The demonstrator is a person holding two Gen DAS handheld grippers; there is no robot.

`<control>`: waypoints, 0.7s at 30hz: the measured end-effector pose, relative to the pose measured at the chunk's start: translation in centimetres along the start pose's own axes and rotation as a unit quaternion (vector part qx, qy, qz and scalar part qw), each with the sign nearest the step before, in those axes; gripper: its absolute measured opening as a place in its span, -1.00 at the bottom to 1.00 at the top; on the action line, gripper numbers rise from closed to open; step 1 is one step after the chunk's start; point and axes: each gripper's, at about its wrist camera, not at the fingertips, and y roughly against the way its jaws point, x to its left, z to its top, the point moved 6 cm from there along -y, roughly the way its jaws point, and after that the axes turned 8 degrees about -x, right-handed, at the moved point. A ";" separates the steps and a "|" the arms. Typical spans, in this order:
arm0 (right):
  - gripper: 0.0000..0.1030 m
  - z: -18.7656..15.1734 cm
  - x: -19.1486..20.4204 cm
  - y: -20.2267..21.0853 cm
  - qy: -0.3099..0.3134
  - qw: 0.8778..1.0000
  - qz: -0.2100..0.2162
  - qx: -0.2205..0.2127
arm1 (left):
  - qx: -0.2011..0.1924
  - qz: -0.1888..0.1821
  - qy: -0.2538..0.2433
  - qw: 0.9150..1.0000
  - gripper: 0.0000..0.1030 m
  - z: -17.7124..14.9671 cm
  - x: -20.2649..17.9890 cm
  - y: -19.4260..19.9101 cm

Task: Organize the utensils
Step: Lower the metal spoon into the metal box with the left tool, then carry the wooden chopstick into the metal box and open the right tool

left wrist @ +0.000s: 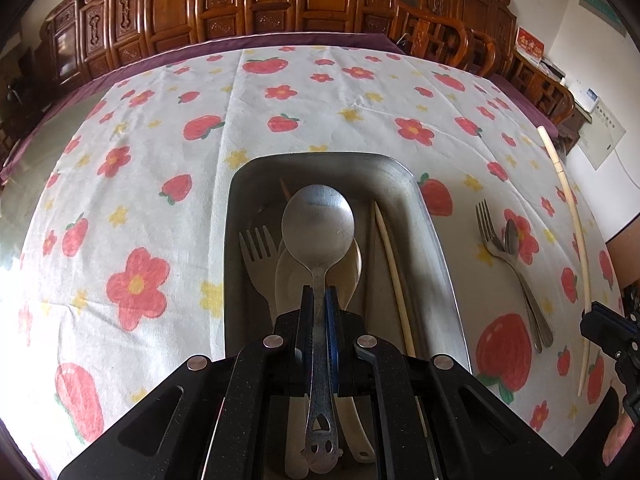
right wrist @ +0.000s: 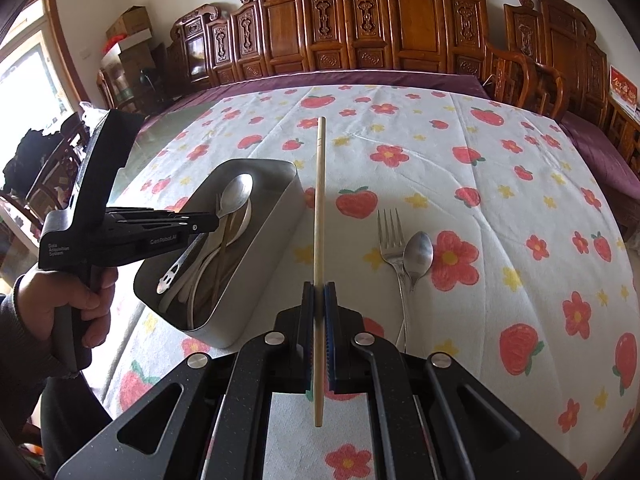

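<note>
Left fingers point(left wrist: 319, 300) clamping metal spoon point(left wrist: 318, 220) over tin point(left wrist: 436, 240) (fork inside), right fingers point(right wrist: 319, 294) – clamping chopstick point(right wrist: 320, 200)

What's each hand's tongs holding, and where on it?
Left tongs: metal spoon, gripped at the handle's neck. Right tongs: chopstick, gripped on its lower shaft.

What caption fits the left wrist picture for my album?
Left hand-held gripper holds a metal spoon over the steel utensil box.
</note>
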 end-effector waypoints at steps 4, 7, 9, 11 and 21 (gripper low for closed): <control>-0.88 -0.1 0.2 0.2 0.001 1.000 0.001 -0.001 | 0.003 0.001 -0.002 1.000 -0.90 0.1 -0.2 -0.3; -0.88 -0.1 0.4 0.5 0.003 1.000 0.001 -0.002 | 0.007 0.001 -0.003 1.000 -0.90 0.1 -0.4 -0.4; -0.88 -0.1 0.5 0.6 0.004 1.000 0.001 -0.002 | 0.011 0.000 -0.003 1.000 -0.90 0.0 -0.4 -0.4; -0.88 -0.1 0.6 0.7 0.005 1.000 0.001 -0.003 | 0.008 0.000 -0.003 1.000 -0.90 0.0 -0.5 -0.1; -0.88 0.4 2.4 1.3 0.015 1.000 0.009 -0.012 | -0.023 0.002 0.000 1.000 -0.90 -0.1 0.1 4.2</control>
